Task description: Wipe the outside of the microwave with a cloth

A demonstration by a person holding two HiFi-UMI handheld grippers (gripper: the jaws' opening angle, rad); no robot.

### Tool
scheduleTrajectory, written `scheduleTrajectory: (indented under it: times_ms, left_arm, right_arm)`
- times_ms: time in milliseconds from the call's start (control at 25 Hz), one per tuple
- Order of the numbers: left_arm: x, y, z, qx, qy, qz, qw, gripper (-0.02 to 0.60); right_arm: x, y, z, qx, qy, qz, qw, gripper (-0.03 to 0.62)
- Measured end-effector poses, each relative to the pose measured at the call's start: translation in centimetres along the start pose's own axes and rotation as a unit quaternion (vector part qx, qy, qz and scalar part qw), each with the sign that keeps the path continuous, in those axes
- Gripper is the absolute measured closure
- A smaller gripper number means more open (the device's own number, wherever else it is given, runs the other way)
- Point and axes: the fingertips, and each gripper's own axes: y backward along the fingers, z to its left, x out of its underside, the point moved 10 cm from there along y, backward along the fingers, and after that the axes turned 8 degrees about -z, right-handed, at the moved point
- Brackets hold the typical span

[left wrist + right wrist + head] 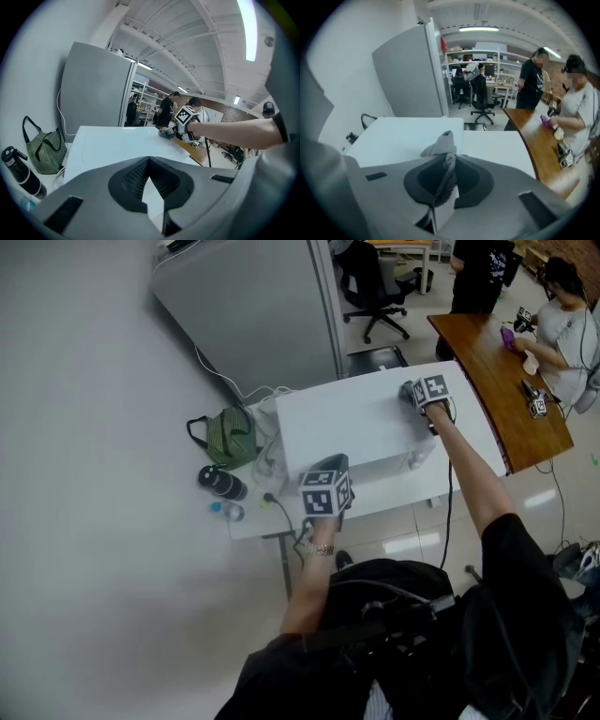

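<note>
Microwave [356, 432]: a white box is seen on the white table [469, 423], at mid scene, with its flat top turned up.
Cloth [440, 147]: a grey cloth is pinched in the right gripper and is held at the far right corner of the microwave's top, which it appears to touch.
Right gripper [449, 157]: the jaws are clamped on the cloth, a fold of which stands up beyond the tips.
Left gripper [149, 159]: the jaws are brought together with nothing between them; the gripper is held over the near edge of the microwave's top, towards the left.
Green bag [230, 435]: it is set on the table just left of the microwave.
Black bottle [221, 482]: it is laid near the bag, on the near side.
Grey cabinet [253, 306]: it is placed beyond the table, on the far left.
Wooden table [506, 399]: it is seen to the right of the white table, with a person at its far end.
</note>
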Motion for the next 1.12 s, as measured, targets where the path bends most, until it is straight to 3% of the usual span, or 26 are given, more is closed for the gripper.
scheduleTrajectory:
  times_ms: [120,240,360,480,560,720,840,1120]
  left_arm:
    - [-0.1,0.5,1.0,-0.017,0.006,-0.005,0.9998,0.588]
    - [0.0,1.4,1.9,-0.036,0.01,-0.007,0.9993,0.588]
    - [0.4,3.0,2.8,-0.058,0.011,-0.008,0.9982,0.588]
    - [0.8,4.7,3.8,-0.083,0.011,-0.011,0.9964,0.588]
    - [0.8,5.5,4.3,-0.095,0.011,-0.016,0.9953,0.588]
    - [0.8,6.7,5.1,-0.114,0.015,-0.018,0.9932,0.588]
    - [0.7,6.3,5.2,-0.114,0.019,-0.018,0.9932,0.588]
    - [0.6,3.3,3.0,-0.062,0.013,-0.009,0.9979,0.588]
  right_arm:
    - [-2.0,0.6,6.3,-0.04,0.058,-0.028,0.997,0.556]
    - [-4.0,0.7,15.8,-0.164,0.06,-0.063,0.983,0.556]
    - [-4.0,0.2,25.3,-0.276,0.07,-0.043,0.958,0.556]
    - [-2.4,-1.3,32.0,-0.309,0.116,-0.006,0.944,0.556]
    - [-1.2,-2.4,34.1,-0.311,0.135,0.015,0.941,0.556]
    - [0.4,-3.9,33.8,-0.272,0.176,0.035,0.945,0.556]
    - [0.2,-4.1,30.4,-0.257,0.163,0.031,0.952,0.554]
    - [0.6,-2.3,14.3,-0.164,0.089,0.005,0.982,0.554]
